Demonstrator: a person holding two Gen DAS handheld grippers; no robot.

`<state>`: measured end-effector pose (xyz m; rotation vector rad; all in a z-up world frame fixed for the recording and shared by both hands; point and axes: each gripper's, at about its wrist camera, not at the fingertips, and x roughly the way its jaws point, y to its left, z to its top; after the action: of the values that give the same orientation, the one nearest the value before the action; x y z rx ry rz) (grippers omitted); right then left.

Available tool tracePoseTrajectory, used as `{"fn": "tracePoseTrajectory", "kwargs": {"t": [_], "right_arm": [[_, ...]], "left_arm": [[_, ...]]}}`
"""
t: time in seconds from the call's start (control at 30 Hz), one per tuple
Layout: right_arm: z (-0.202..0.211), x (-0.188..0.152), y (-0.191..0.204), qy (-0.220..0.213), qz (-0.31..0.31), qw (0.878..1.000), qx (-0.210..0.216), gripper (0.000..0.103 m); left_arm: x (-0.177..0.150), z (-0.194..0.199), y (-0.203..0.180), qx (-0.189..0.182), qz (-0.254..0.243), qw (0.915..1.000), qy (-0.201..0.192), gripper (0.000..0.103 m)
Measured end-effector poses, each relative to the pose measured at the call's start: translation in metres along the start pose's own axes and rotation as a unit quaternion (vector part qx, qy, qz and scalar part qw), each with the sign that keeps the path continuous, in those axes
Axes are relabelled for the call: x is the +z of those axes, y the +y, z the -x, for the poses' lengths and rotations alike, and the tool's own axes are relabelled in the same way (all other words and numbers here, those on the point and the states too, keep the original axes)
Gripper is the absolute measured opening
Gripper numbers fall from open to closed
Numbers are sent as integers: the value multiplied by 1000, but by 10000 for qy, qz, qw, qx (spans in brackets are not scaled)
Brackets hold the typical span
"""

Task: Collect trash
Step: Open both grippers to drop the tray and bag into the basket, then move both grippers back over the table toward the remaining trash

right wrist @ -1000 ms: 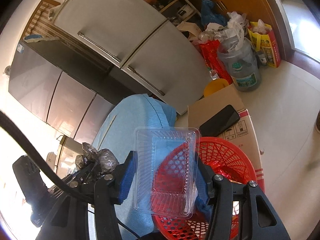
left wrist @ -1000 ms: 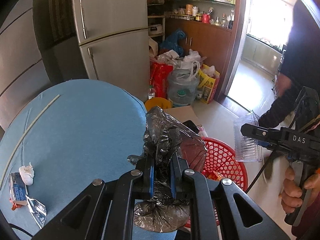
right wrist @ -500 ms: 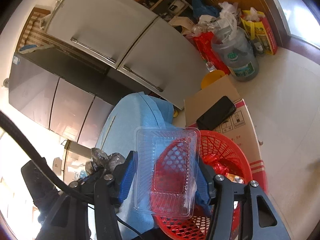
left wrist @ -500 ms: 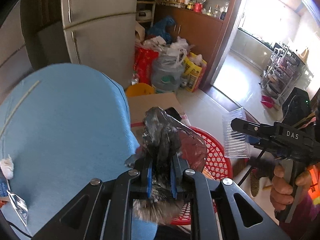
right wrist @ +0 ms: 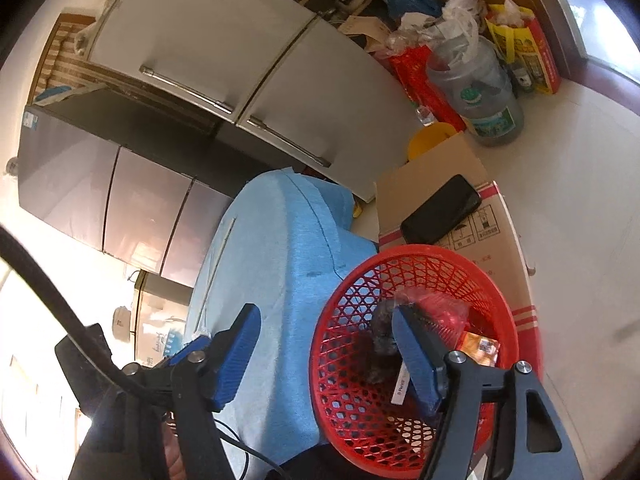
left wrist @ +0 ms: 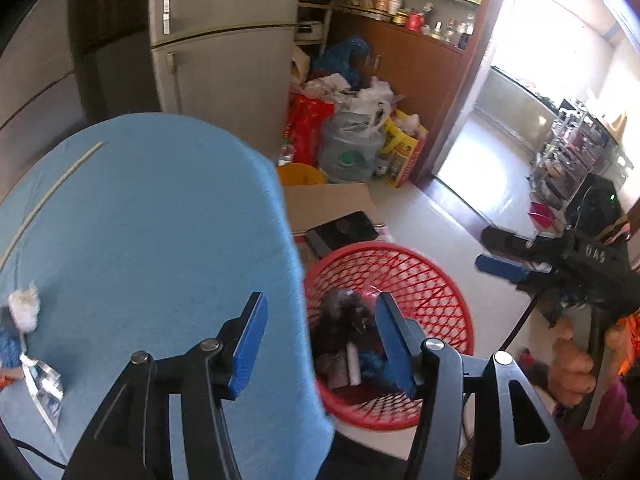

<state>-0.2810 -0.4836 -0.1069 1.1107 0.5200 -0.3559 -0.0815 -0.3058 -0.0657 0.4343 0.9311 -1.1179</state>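
Left wrist view: the left gripper (left wrist: 320, 336) hung over the edge of the blue tabletop (left wrist: 152, 240), its jaws opening with nothing between the blue pads. Below them, at 5 o'clock of the frame's centre, stood the red basket (left wrist: 436, 280) on a cardboard box (left wrist: 332, 200); the crumpled dark bag (left wrist: 344, 316) lay inside it among other scraps. At 3 o'clock a hand (left wrist: 576, 364) held the right gripper (left wrist: 500, 256), jaws apart and empty. At 9 o'clock on the tabletop lay a white paper wad (left wrist: 25, 305) and a foil wrapper (left wrist: 42, 388).

Right wrist view: the right gripper (right wrist: 324, 356) had its jaws opening wide, nothing between them. The clear plastic tray (right wrist: 436, 316) lay in the red basket (right wrist: 492, 300), beside the dark bag (right wrist: 380, 340), partly hidden by the right pad. A black phone (right wrist: 440, 210) rested on the box at 1 o'clock.
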Motion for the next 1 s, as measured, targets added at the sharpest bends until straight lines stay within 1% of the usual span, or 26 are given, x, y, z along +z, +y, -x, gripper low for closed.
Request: {"fn": "tracePoseTrajectory", "kwargs": {"t": [0.17, 0.23, 0.3, 0.43, 0.57, 0.63, 0.67, 0.8, 0.87, 0.93, 1.0], "right_arm": [[-6, -3, 17, 50, 173, 9998, 28, 72], [-11, -6, 26, 122, 239, 9996, 35, 72], [-16, -9, 37, 200, 348, 9992, 45, 72], [-31, -23, 70, 366, 731, 9966, 109, 72], [-51, -41, 107, 604, 1135, 9916, 124, 72], [-59, -49, 123, 700, 1306, 9889, 144, 72], [-65, -55, 135, 764, 1430, 9867, 151, 72], [-84, -74, 172, 958, 1848, 9780, 147, 72], [-93, -84, 191, 1026, 2060, 9730, 143, 72], [-103, -95, 211, 1107, 2245, 9680, 153, 72], [-114, -105, 229, 1206, 2409, 9629, 157, 72]], "left_arm": [[-30, 31, 22, 490, 89, 9986, -162, 60], [-44, 46, 35, 729, 219, 9967, -276, 61], [-58, 60, 50, 931, 422, 9940, -378, 62], [-87, 92, 86, 1345, 881, 9854, -556, 62], [-114, 122, 122, 1798, 1284, 9725, -731, 62], [-130, 138, 140, 2059, 1439, 9647, -796, 65], [-140, 146, 151, 2236, 1510, 9593, -835, 65], [-169, 169, 180, 2717, 1658, 9439, -884, 66], [-184, 179, 195, 3016, 1722, 9335, -894, 67], [-195, 185, 206, 3212, 1782, 9257, -908, 67], [-207, 190, 219, 3324, 1918, 9191, -901, 68]]}}
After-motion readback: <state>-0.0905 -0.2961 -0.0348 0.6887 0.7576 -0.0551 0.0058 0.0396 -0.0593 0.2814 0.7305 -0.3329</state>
